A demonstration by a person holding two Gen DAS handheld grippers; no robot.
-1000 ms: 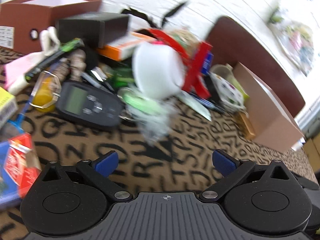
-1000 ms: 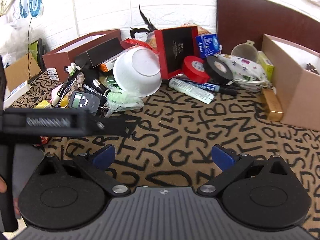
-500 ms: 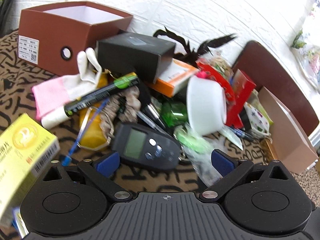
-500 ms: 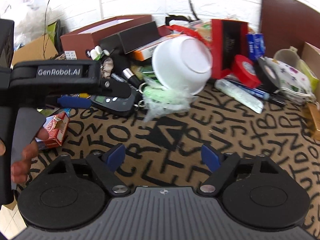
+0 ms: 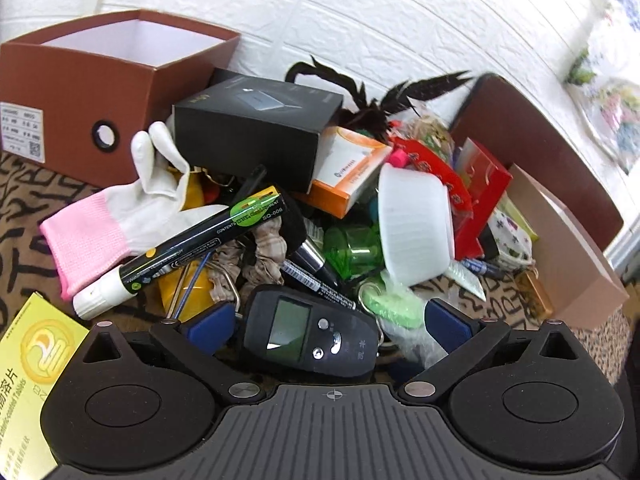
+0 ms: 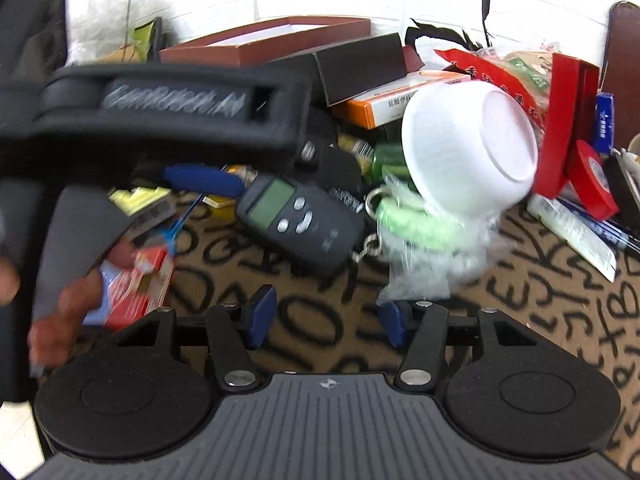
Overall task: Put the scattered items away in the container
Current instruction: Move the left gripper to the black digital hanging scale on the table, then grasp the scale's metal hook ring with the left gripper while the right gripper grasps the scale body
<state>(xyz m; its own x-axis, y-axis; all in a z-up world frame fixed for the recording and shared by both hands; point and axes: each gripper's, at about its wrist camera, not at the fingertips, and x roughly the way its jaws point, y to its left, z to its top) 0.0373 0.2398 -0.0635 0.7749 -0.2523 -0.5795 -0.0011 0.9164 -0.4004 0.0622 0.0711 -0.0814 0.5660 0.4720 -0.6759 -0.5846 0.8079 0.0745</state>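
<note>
A dark handheld meter (image 5: 310,334) with a grey screen lies between the open fingers of my left gripper (image 5: 328,322), which do not press on it. It also shows in the right wrist view (image 6: 298,222), under the left gripper's body (image 6: 160,108). My right gripper (image 6: 326,314) is open and empty over the lettered cloth, near a clear bag with green contents (image 6: 424,236). An open brown box (image 5: 104,92) stands at the back left. A tipped white bowl (image 5: 416,228) leans in the pile.
The pile holds a black box (image 5: 256,128), a white and pink glove (image 5: 120,216), a black marker tube (image 5: 192,248), an orange box (image 5: 348,168), a red box (image 5: 480,196) and red tape (image 6: 592,176). A yellow box (image 5: 36,368) lies at the left. A tan box (image 5: 568,248) stands right.
My left gripper has swung left and moved down until the meter lies between its fingers. My right gripper has moved forward and left, and its fingers have drawn closer together.
</note>
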